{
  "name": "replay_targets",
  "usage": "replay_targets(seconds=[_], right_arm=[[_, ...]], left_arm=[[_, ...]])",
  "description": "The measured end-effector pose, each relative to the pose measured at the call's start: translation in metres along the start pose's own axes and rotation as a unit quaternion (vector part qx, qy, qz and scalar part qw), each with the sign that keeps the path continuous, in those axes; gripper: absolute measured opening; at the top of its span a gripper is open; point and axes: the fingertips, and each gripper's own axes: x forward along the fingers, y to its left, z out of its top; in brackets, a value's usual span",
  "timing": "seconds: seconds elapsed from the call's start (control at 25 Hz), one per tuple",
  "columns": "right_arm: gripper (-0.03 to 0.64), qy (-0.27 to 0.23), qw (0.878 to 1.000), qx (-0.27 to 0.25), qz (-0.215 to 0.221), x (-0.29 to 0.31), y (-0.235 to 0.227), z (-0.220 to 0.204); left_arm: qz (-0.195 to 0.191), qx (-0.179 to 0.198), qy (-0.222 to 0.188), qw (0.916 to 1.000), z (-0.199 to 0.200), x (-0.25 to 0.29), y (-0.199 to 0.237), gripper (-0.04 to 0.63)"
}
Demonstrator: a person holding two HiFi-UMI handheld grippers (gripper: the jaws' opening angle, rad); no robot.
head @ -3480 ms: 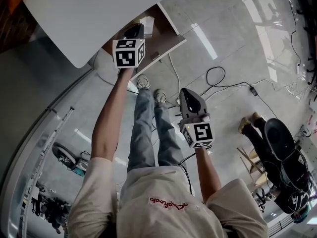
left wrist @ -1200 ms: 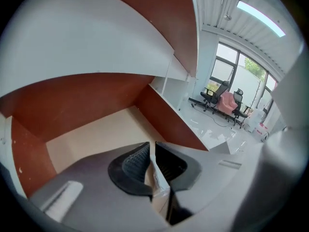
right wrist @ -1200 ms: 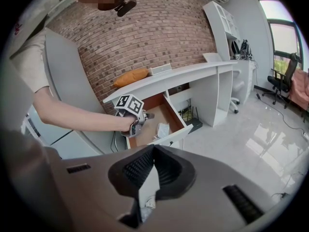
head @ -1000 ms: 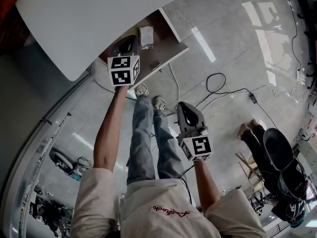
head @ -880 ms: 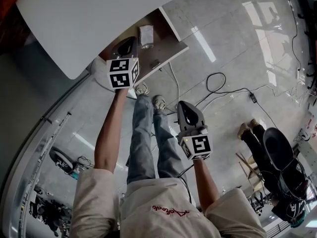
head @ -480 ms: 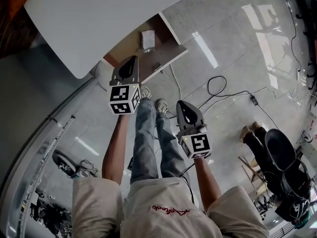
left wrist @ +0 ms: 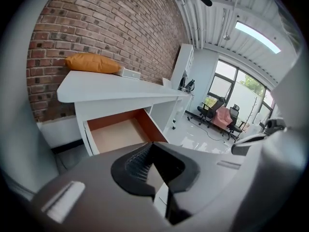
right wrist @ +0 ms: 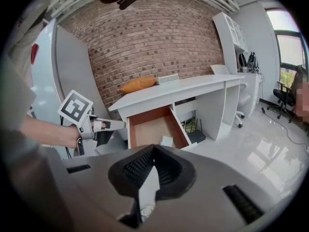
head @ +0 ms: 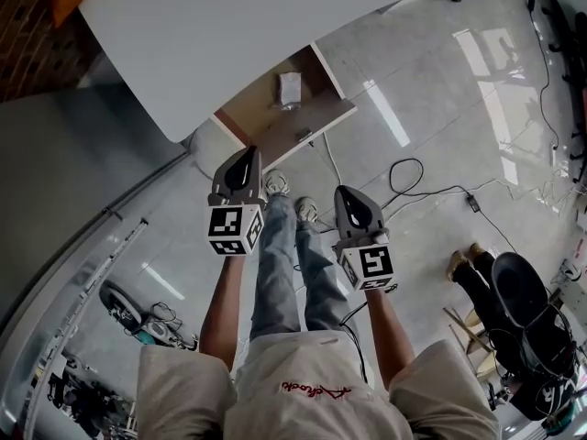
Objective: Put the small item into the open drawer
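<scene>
Judging by the layout, the placing step is done: the small item [head: 290, 88] lies on the floor of the open drawer [head: 260, 110] under the white desk [head: 229, 35], and neither claw touches it. The left claw [head: 247, 158] is clenched on nothing and well apart from the drawer, which sits at its 1 o'clock in the head view. The right claw [head: 349, 196], at the left claw's 3 o'clock, is likewise closed and empty. Only a retreat appears to be left. Against the earlier frames, the left claw has withdrawn from over the drawer, while the item stays inside.
</scene>
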Motion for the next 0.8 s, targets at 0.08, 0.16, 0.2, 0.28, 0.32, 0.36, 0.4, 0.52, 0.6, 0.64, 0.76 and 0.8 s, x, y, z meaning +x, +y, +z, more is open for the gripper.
replay_targets(seconds=[0.08, 0.16, 0.2, 0.28, 0.32, 0.36, 0.4, 0.52, 0.6, 0.64, 0.76, 0.8], right_arm=[[0.012, -0.001, 1.0, -0.004, 0.005, 0.001, 0.003, 0.002], [0.012, 0.0, 1.0, -0.008, 0.01, 0.004, 0.006, 0.003], [0.012, 0.001, 1.0, -0.01, 0.012, 0.006, 0.008, 0.002], [0.012, 0.002, 1.0, -0.014, 0.016, 0.01, 0.011, 0.001], [0.012, 0.002, 1.0, -0.017, 0.018, 0.011, 0.013, 0.001], [0.012, 0.003, 1.0, -0.02, 0.021, 0.011, 0.017, 0.0], [0.012, 0.004, 0.999, -0.023, 0.023, 0.011, 0.02, 0.001], [0.012, 0.004, 0.999, -0.031, 0.028, 0.009, 0.029, 0.007], [0.012, 0.002, 0.999, -0.036, 0.029, 0.006, 0.031, 0.014], [0.012, 0.0, 0.999, -0.037, 0.029, 0.003, 0.03, 0.017], [0.012, -0.013, 0.999, -0.042, 0.024, -0.007, 0.03, 0.029], [0.012, -0.021, 0.999, -0.044, 0.022, -0.009, 0.031, 0.036]], left_arm=[[0.006, -0.007, 0.01, 0.9999, -0.009, -0.014, -0.001, 0.009], [0.011, -0.014, 0.02, 0.9997, -0.019, -0.027, -0.002, 0.009], [0.013, -0.017, 0.023, 0.9995, -0.024, -0.033, -0.002, 0.009], [0.018, -0.023, 0.026, 0.9992, -0.031, -0.044, -0.002, 0.009], [0.022, -0.026, 0.025, 0.9991, -0.034, -0.049, -0.001, 0.009], [0.025, -0.029, 0.023, 0.999, -0.035, -0.055, -0.001, 0.009], [0.028, -0.031, 0.022, 0.9989, -0.036, -0.06, 0.0, 0.009], [0.032, -0.035, 0.016, 0.9988, -0.032, -0.074, 0.0, 0.009], [0.035, -0.036, 0.009, 0.9987, -0.026, -0.08, -0.002, 0.009], [0.036, -0.036, 0.006, 0.9987, -0.023, -0.083, -0.004, 0.009], [0.038, -0.032, -0.006, 0.9987, -0.01, -0.091, -0.009, 0.009], [0.038, -0.03, -0.012, 0.9988, -0.004, -0.094, -0.01, 0.009]])
